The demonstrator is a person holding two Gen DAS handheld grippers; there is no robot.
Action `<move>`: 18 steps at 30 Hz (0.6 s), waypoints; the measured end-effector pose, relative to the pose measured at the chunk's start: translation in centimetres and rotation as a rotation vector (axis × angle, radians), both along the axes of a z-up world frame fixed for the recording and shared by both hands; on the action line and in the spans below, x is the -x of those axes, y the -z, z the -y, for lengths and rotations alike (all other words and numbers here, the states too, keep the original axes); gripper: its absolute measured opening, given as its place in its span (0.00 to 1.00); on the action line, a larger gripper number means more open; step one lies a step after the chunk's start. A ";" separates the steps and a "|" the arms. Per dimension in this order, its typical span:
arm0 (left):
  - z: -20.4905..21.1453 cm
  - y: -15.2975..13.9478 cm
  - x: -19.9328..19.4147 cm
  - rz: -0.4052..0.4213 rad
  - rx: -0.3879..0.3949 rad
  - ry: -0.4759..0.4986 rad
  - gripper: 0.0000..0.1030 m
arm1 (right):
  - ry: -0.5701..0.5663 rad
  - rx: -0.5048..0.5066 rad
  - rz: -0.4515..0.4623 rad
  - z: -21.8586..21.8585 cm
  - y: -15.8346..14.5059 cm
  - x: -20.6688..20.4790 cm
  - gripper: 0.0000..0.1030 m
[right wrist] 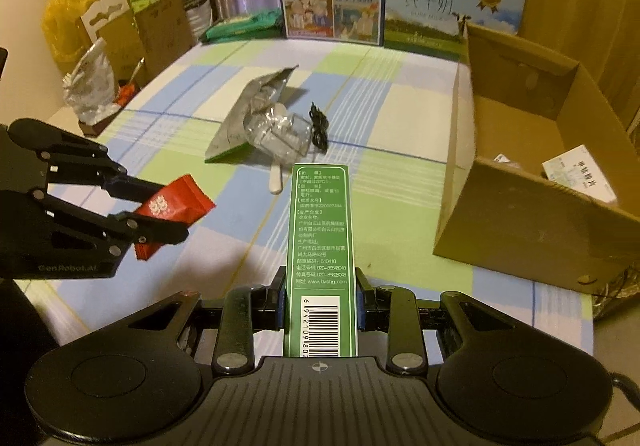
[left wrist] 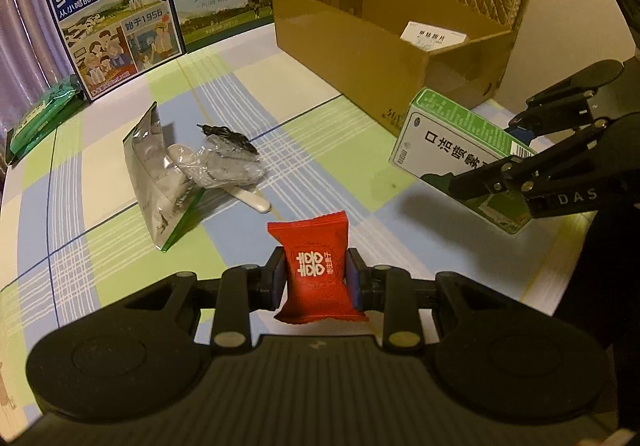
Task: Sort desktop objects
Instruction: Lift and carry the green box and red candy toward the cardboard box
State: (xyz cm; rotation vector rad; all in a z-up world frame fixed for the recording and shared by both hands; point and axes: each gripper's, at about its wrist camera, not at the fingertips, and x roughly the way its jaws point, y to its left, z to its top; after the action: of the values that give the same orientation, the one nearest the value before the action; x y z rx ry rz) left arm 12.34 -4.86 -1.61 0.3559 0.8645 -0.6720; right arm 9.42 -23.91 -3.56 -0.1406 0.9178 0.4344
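Left gripper (left wrist: pixel 316 278) pinches a red candy packet (left wrist: pixel 314 270) between both pads, held off the checked tablecloth (left wrist: pixel 100 181). Right gripper (right wrist: pixel 320 298) clamps a tall green-and-white medicine box (right wrist: pixel 322 246) near its barcode end, most of the box sticking out ahead of the fingers

Cardboard box (left wrist: pixel 360 45) sits open at the right side of the table and looks like the drop target; a white carton (right wrist: pixel 580 173) already lies inside

Risks as I read them:
- medicine box is gripped near one end, so a long lever arm. Any knock on the cardboard wall could twist it out of the pads
- candy packet is soft film, held by the middle; it could slide or crumple if the squeeze loosens
- both tools hang close together in front of the carton, so going in at once could make them collide

Leftovers on the cloth: a silver foil pouch (left wrist: pixel 156 173), a clear plastic bag (left wrist: pixel 228 161) touching it with a white handle poking out below, and a black cable (left wrist: pixel 228 133) just beside

View differences:
- left wrist shows the medicine box's white printed face and the carton's outer front wall
- right wrist shows the narrow green side with barcode, more of the carton's inside, plus a crumpled white bag (right wrist: pixel 90 81) off the table's left edge, which the left view misses
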 end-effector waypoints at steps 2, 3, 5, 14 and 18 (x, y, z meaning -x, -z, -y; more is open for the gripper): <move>0.3 -0.3 0.5 0.001 0.002 -0.002 0.25 | 0.001 -0.005 0.008 0.3 -0.5 0.3 0.27; 0.5 -0.5 0.8 0.003 0.002 -0.002 0.25 | 0.004 -0.007 0.014 0.4 -0.8 0.5 0.27; 0.8 -0.8 1.2 0.005 0.003 -0.001 0.25 | 0.010 -0.010 0.024 0.8 -1.3 0.8 0.27; 2.6 -2.3 2.3 0.025 0.006 0.014 0.25 | 0.046 -0.021 0.055 3.0 -2.8 1.7 0.27; 3.6 -2.7 2.4 0.023 0.012 0.021 0.25 | 0.065 -0.023 0.062 4.0 -3.1 2.0 0.27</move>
State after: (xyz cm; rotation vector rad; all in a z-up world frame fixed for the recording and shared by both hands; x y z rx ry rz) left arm 9.91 -8.48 1.04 0.3617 0.8357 -0.6912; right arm 7.40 -27.96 -0.45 -0.1029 0.8535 0.3782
